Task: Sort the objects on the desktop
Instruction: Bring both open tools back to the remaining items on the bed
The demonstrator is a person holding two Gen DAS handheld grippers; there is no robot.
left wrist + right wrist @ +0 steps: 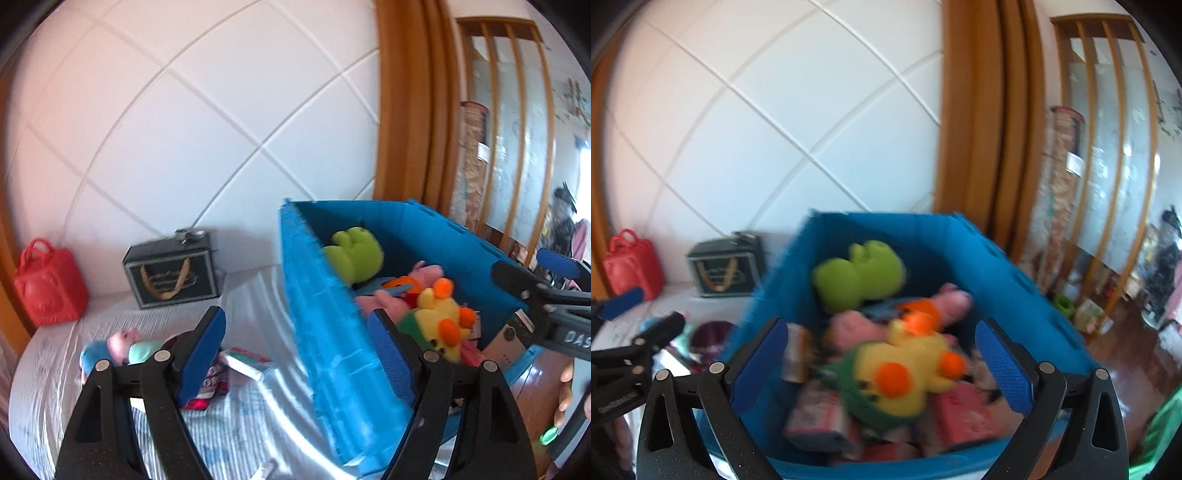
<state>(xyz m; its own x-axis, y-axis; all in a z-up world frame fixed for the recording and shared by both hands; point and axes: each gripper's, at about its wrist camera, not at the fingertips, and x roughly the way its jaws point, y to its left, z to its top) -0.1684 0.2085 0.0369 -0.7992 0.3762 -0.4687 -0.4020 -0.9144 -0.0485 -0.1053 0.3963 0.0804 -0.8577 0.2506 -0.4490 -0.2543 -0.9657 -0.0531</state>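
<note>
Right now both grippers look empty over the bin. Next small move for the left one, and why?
Probably swing the left gripper left and down toward the pig plush. Its jaws stand open and empty, the blue bin already holds several toys, and the plush lies on the striped cloth outside the bin.

At your twelve o'clock stands a white wall (192, 122) crossed by diagonal grooves in a diamond pattern. At one o'clock a wooden door frame (402, 103) runs top to bottom, and at two o'clock you see a slatted wooden screen (1108, 155) with frosted panels. Dark wooden floor (1123, 354) shows at four o'clock. Daylight is soft and even across the wall.
</note>
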